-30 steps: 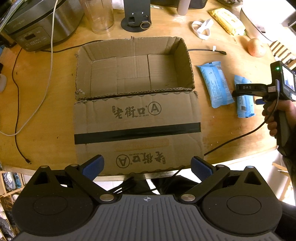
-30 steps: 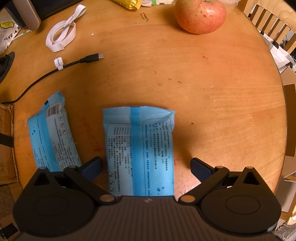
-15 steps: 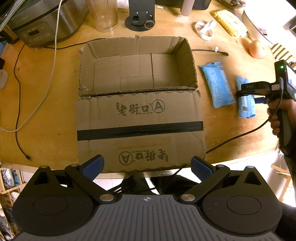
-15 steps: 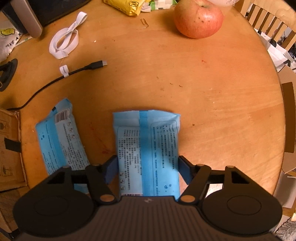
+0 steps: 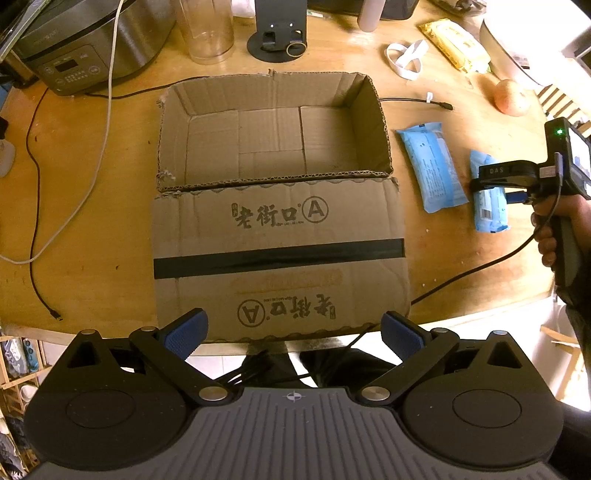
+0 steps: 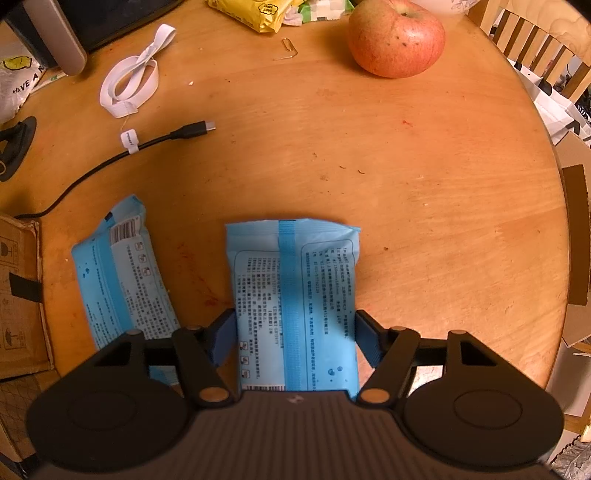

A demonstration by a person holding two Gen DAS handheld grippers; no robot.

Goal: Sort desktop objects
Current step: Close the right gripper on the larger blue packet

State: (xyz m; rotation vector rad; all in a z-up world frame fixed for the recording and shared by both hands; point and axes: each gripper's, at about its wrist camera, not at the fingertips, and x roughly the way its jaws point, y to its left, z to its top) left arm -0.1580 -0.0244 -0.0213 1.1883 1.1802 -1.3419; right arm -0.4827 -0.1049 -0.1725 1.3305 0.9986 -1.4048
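Note:
My right gripper (image 6: 295, 338) is shut on a blue wipes packet (image 6: 295, 280), its pads pressing both long sides; the packet seems slightly raised off the wooden table. In the left wrist view the same packet (image 5: 489, 194) sits in that gripper (image 5: 495, 181) at the right. A second blue packet (image 6: 122, 269) lies flat to its left, also seen in the left wrist view (image 5: 430, 166). An open, empty cardboard box (image 5: 273, 129) stands mid-table with its flap folded toward me. My left gripper (image 5: 293, 332) is open and empty, hovering off the table's near edge.
An apple (image 6: 397, 37), a yellow packet (image 6: 255, 11), a white strap (image 6: 129, 81) and a black USB cable (image 6: 166, 138) lie beyond the packets. A rice cooker (image 5: 85, 40), a clear cup (image 5: 207, 29) and a black stand (image 5: 277, 33) stand behind the box.
My right gripper closed from wide open onto the blue packet and has drawn back and up a little with it. The left gripper stayed open, drifting slightly.

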